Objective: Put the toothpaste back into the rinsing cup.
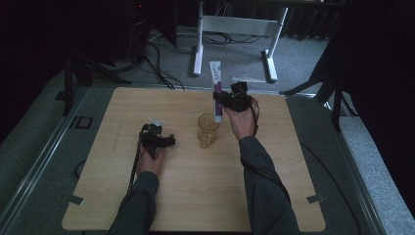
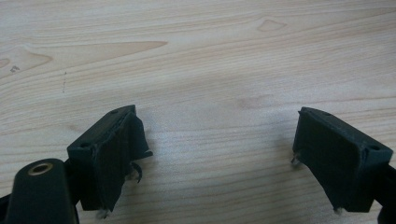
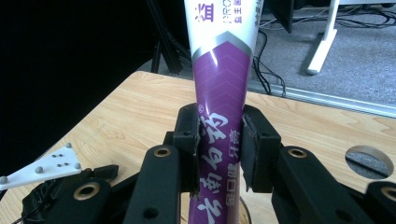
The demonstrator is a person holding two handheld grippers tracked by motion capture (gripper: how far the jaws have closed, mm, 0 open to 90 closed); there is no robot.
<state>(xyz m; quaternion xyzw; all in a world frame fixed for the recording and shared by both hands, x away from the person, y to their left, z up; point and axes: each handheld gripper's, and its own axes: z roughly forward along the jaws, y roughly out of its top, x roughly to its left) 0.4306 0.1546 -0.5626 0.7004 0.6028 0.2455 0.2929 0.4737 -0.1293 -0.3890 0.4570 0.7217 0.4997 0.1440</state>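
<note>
Above the glass (image 1: 208, 129), right tongs (image 3: 219, 154) clamp a purple-white toothpaste tube (image 3: 219, 84)

On the surface (image 1: 195, 196) a glass (image 1: 207, 130) stands near the middle. The left hand-held gripper (image 1: 155, 139) lies to its left, low over the surface. The right hand-held gripper (image 1: 234, 100) is behind and right of the glass, with a tube (image 1: 216, 83) upright between its jaws, the tube's lower end just above the glass

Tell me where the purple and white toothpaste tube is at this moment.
In the high view the toothpaste tube stands upright, clamped in the right gripper right of the table's centre, just above and behind the amber glass cup.
</note>
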